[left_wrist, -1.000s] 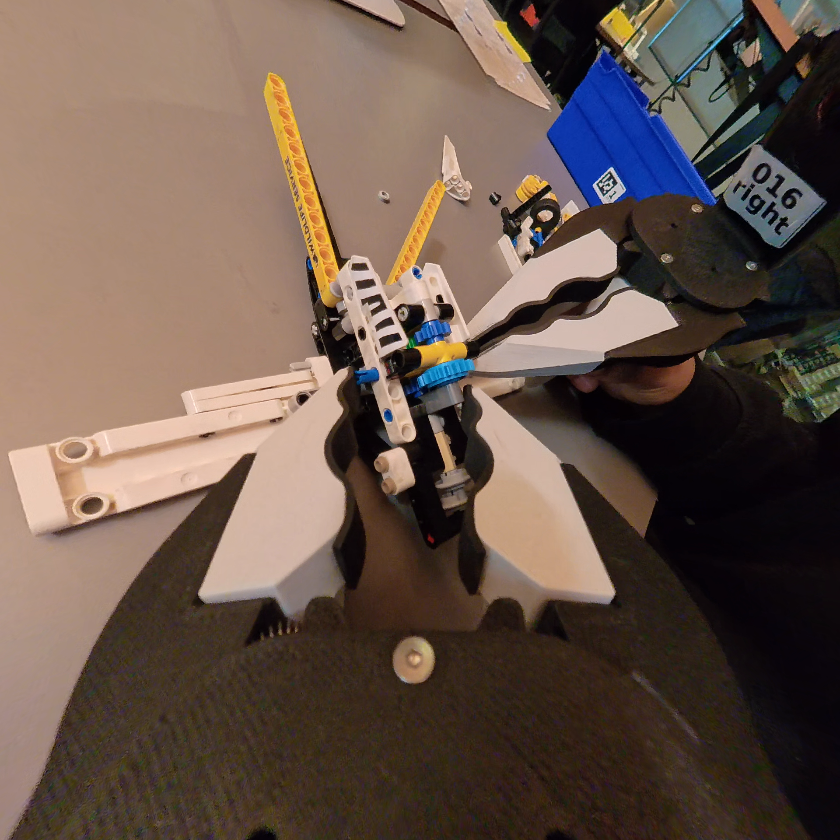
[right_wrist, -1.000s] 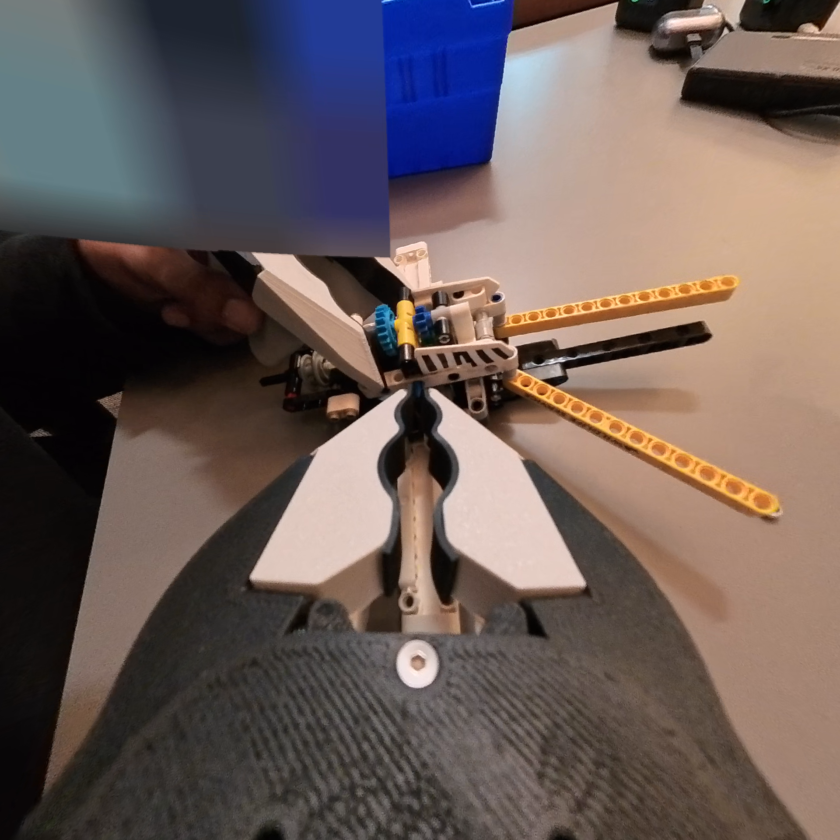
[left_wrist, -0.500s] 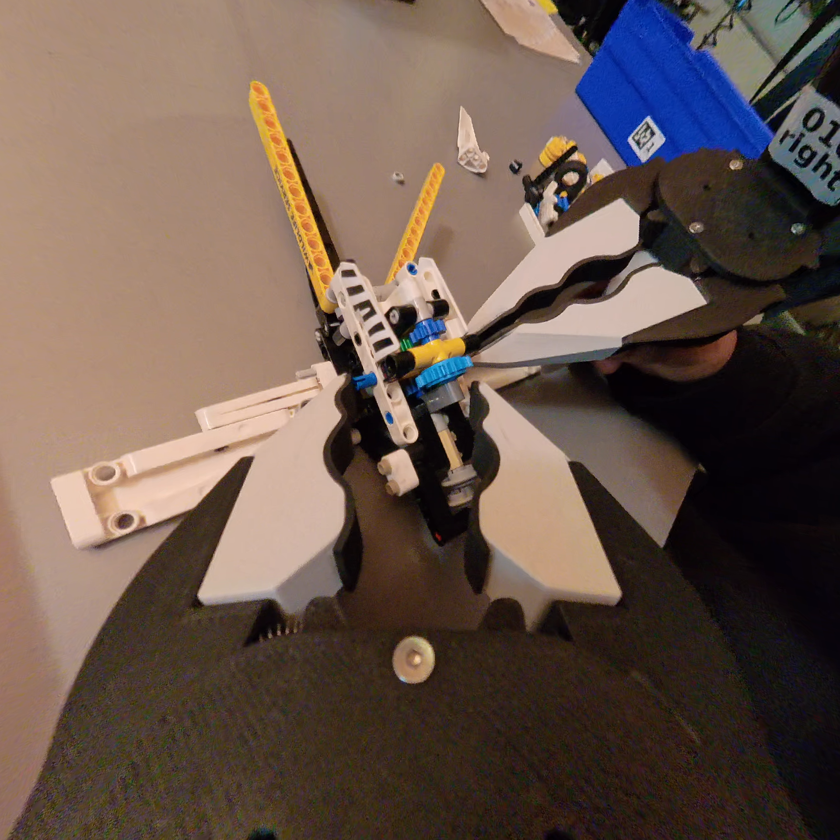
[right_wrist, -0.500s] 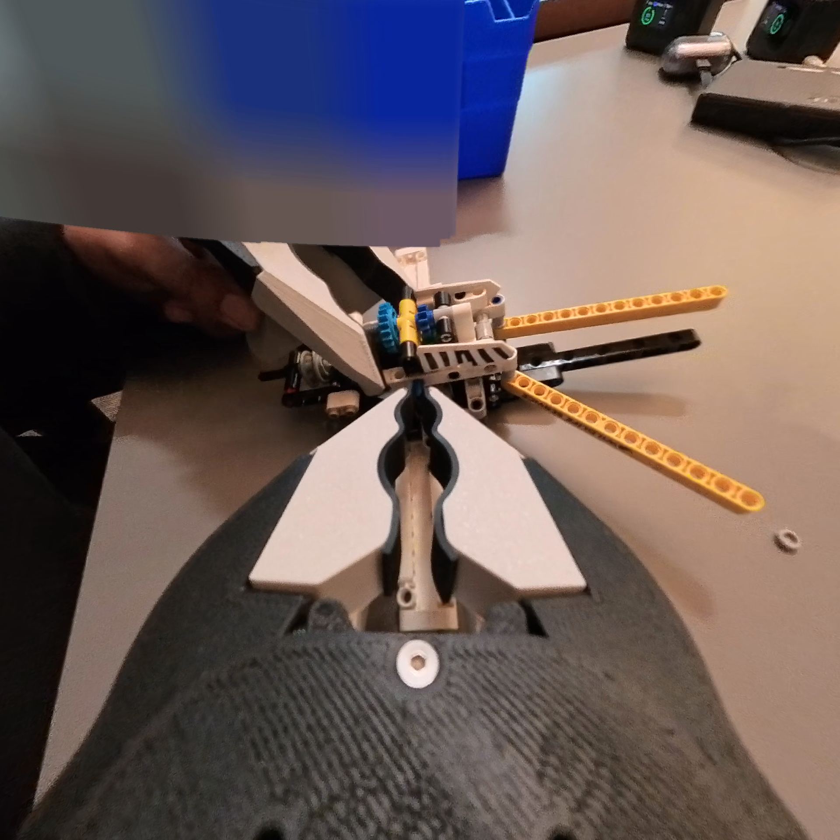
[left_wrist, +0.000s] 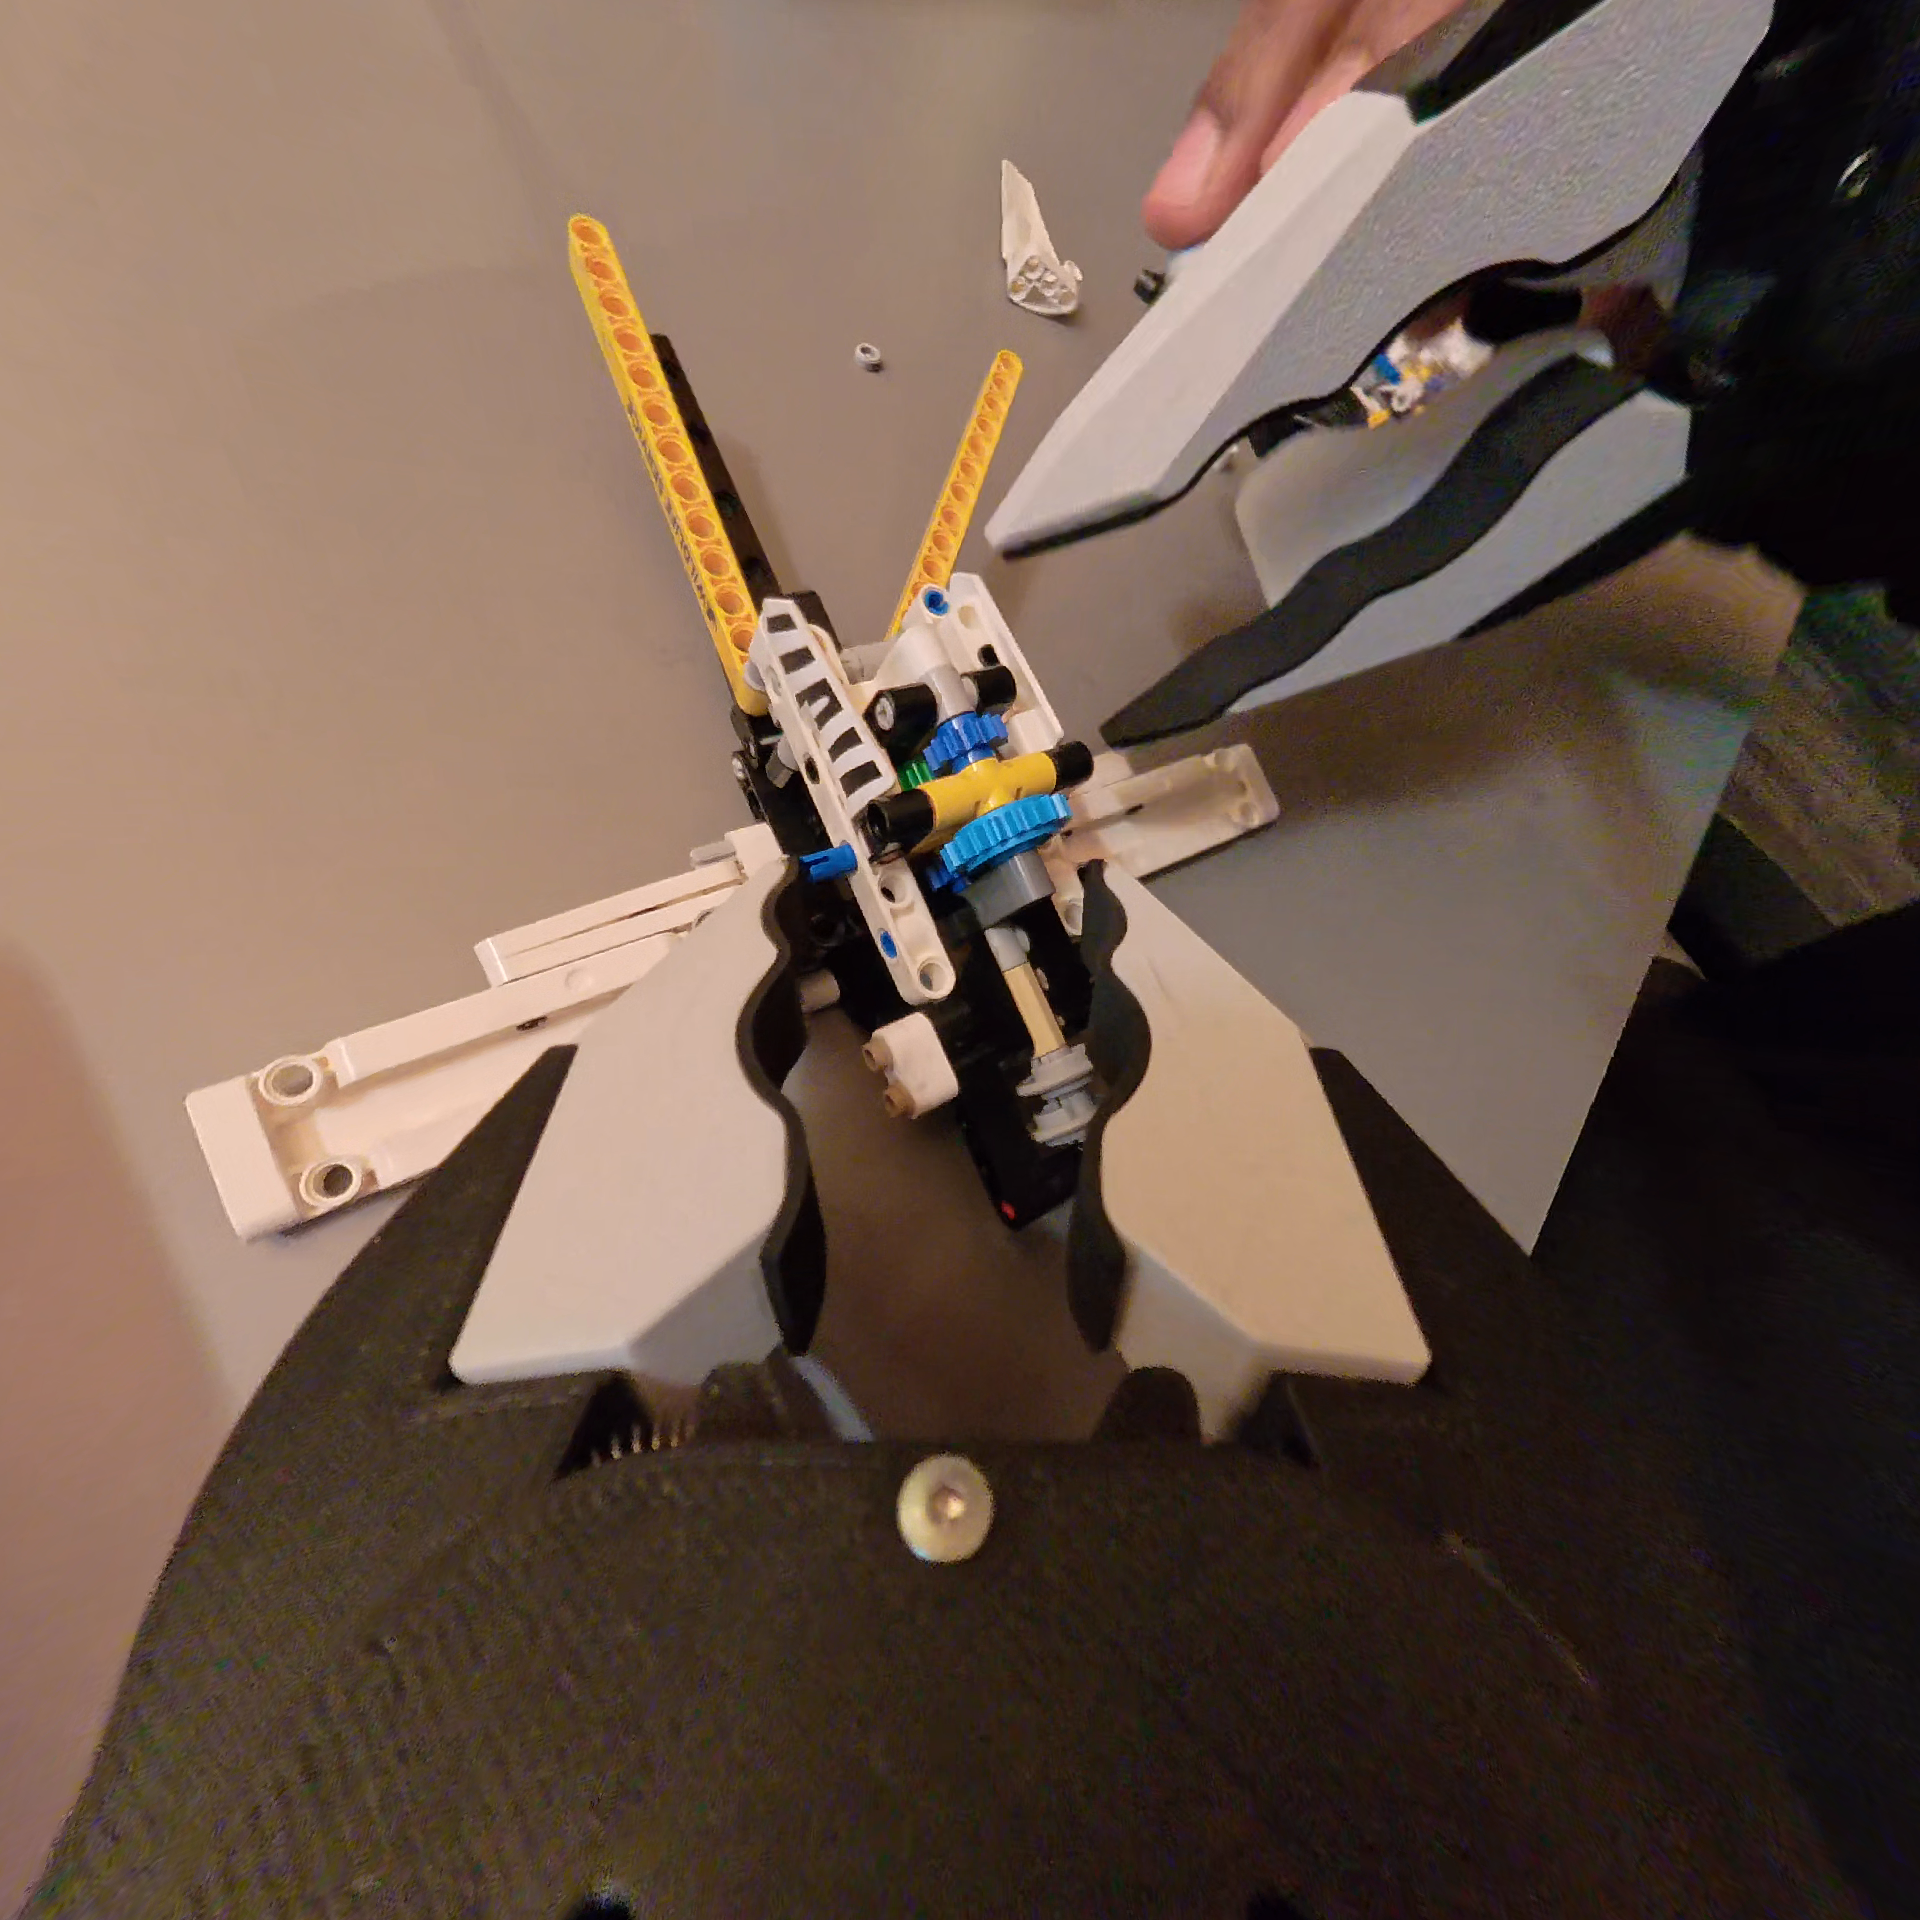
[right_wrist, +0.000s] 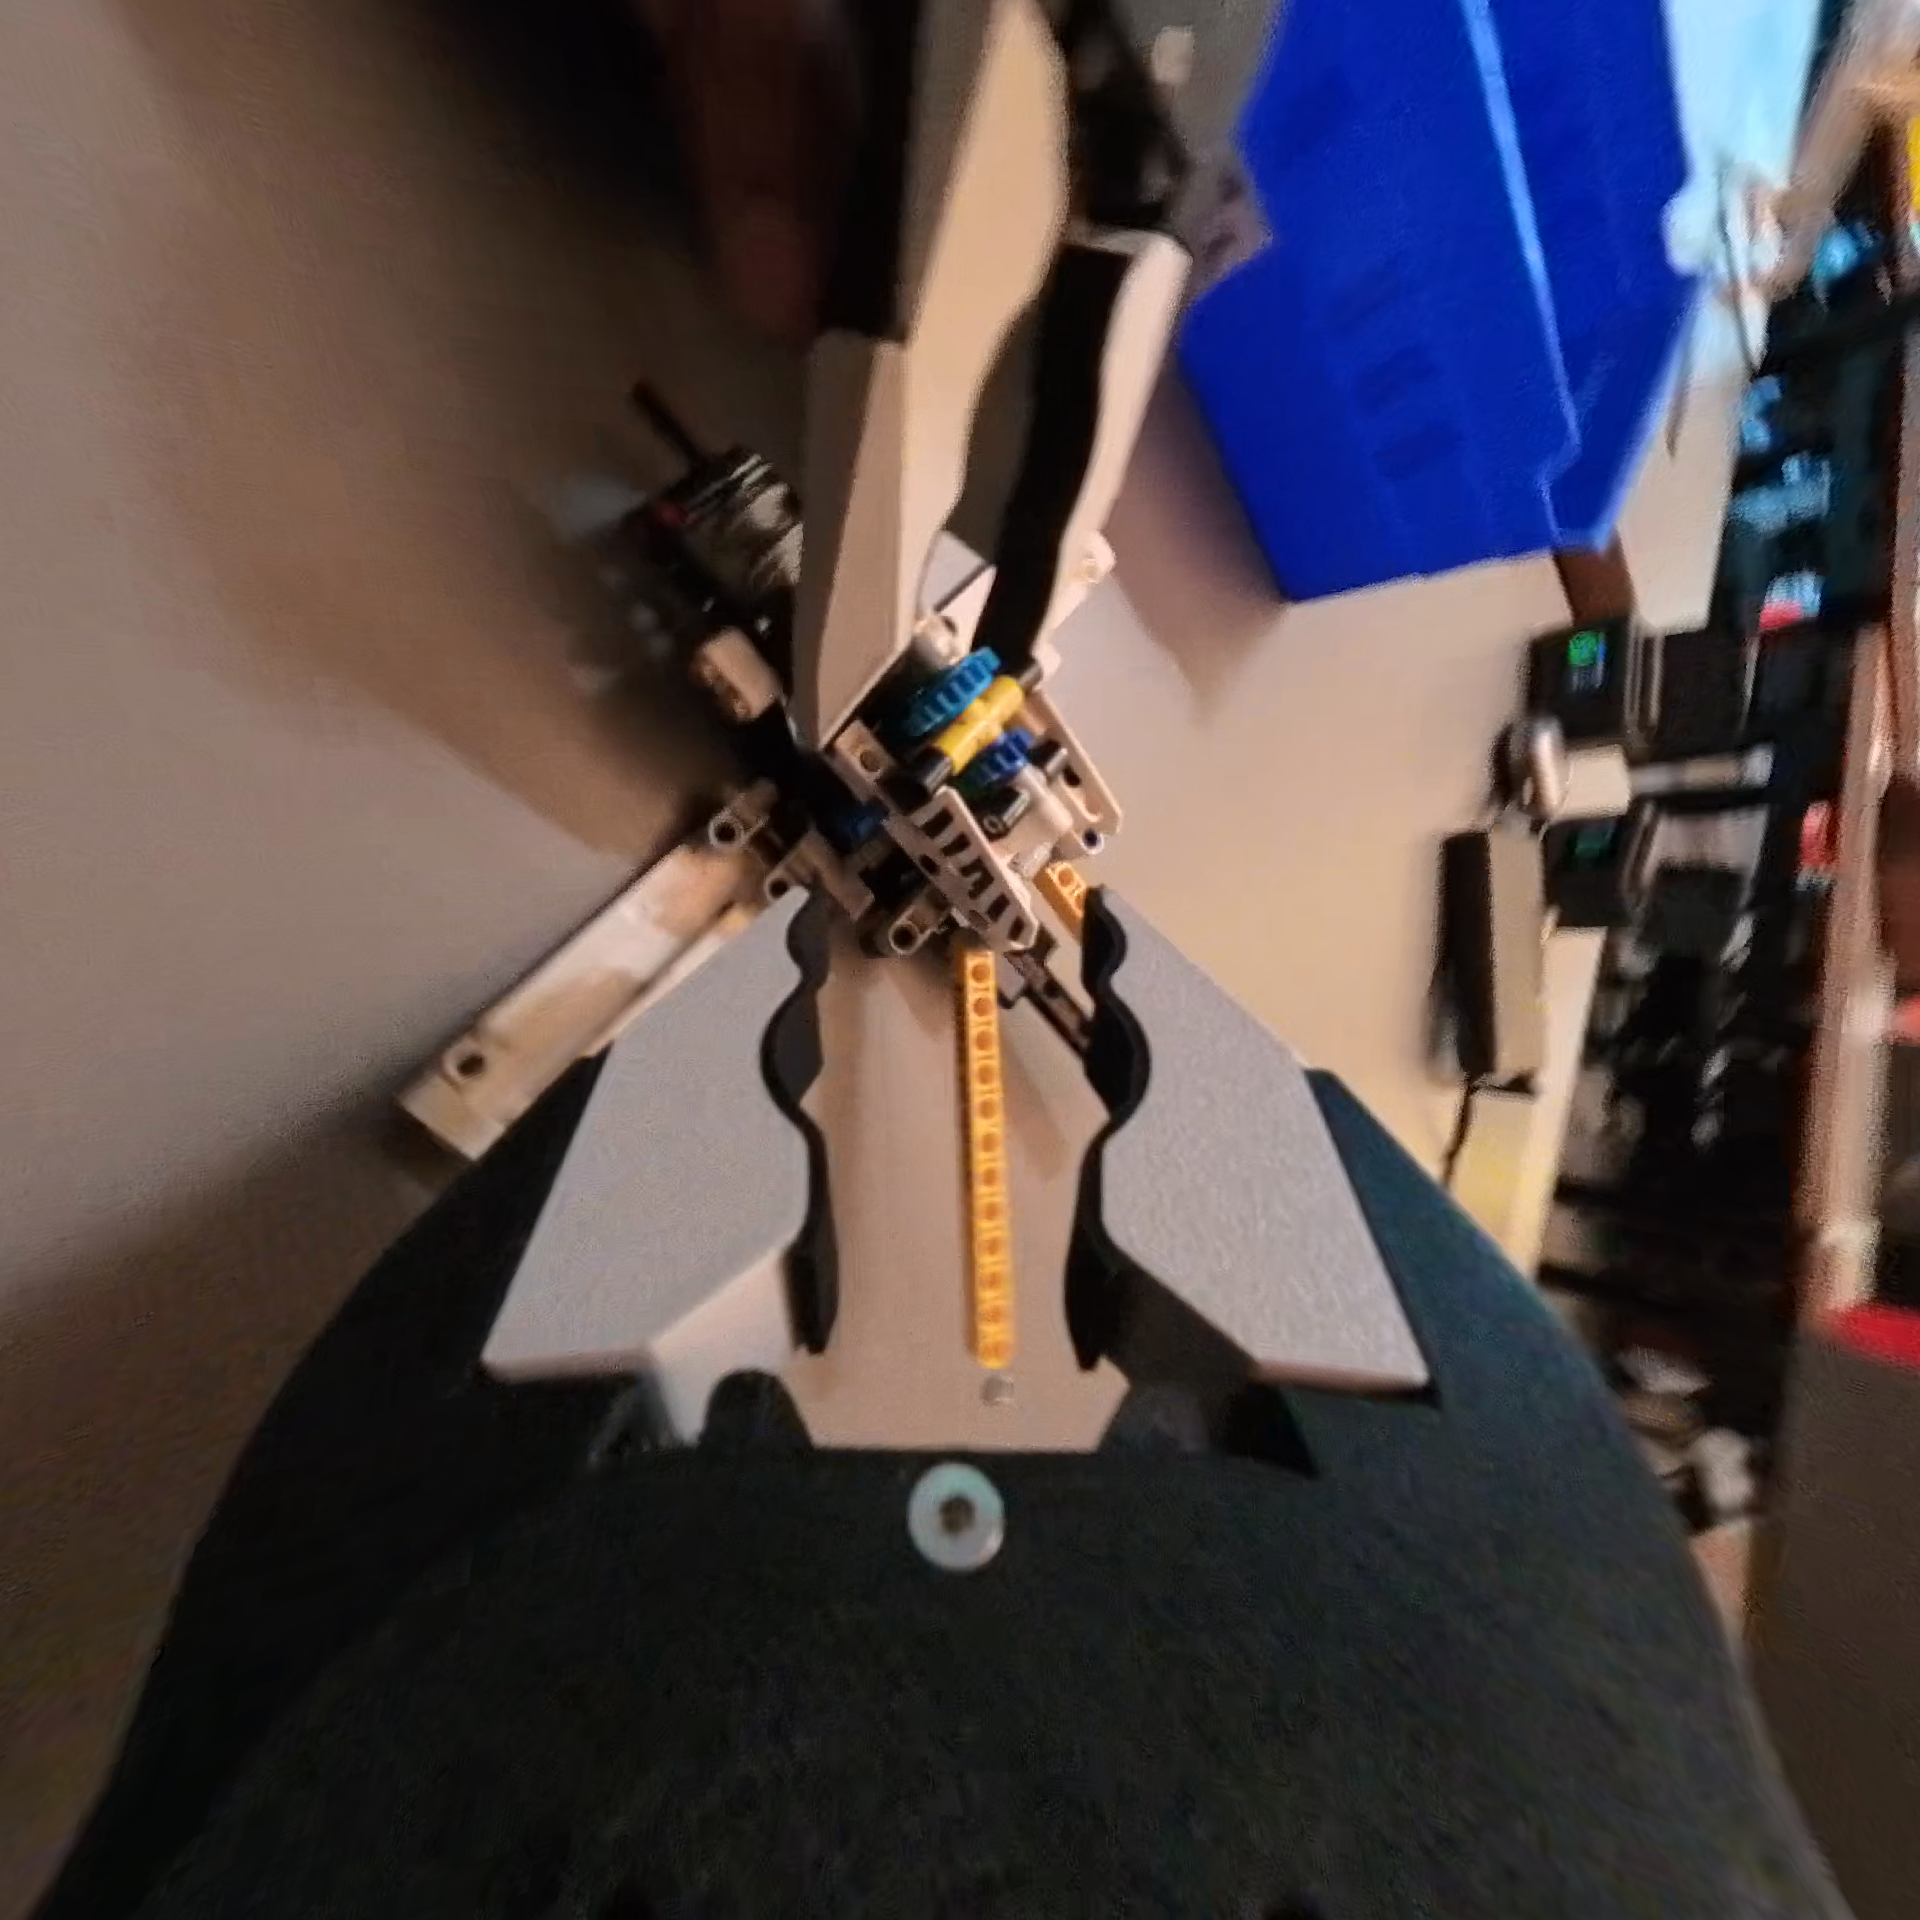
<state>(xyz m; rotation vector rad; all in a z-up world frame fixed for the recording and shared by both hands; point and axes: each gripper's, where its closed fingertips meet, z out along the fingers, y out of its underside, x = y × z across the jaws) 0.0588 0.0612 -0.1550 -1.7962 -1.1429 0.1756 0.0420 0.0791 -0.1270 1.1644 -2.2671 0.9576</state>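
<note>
grey table (left_wrist: 312, 416) carries a toy-brick gear model (left_wrist: 914, 831), light, rigid, likely to snap apart. left gripper (left_wrist: 940, 904) pinches its black-and-white frame, the stiffest hold. right gripper (left_wrist: 1049, 634) hovers near it, fingers spread, empty.

The table (left_wrist: 260, 468) is plain grey. The model (left_wrist: 914, 831) mixes white, black, blue and yellow: a white panel (left_wrist: 821, 717) with black stripes, blue gears (left_wrist: 1003, 831), a yellow connector (left_wrist: 982, 790), yellow beams (left_wrist: 665, 457) and a black beam (left_wrist: 717, 468). White plates (left_wrist: 395, 1081) lie beside it. The grippers' fingers (left_wrist: 665, 1143) are light grey with black pads. The bin (right_wrist: 1434, 270) is bright blue.
</note>
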